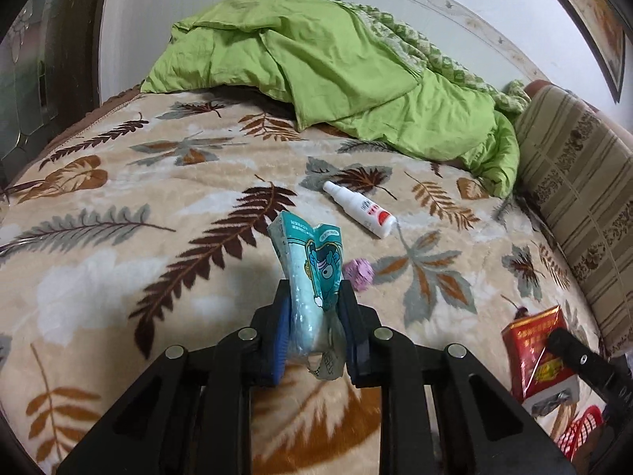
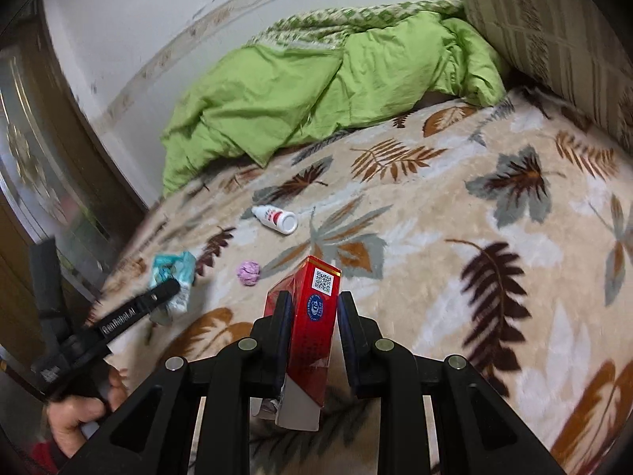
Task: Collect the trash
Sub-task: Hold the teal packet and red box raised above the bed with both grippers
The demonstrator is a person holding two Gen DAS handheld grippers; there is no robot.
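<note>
Leaf-patterned beige bed blanket point(image 1: 118, 206) still carries a white spray bottle point(image 1: 359, 209) and pink paper wad point(image 1: 359, 274), while the left gripper point(image 1: 312, 316) clamps a crumpled teal tissue packet point(image 1: 310, 273) and the right gripper point(image 2: 312, 316) pinches a red cardboard cigarette box point(image 2: 312, 316), either of which might slip from so shallow a hold

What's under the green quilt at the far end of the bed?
Only the leaf-print blanket shows running under the green quilt, with a dark gap at its edge. Whatever lies beneath the heap is covered.
</note>
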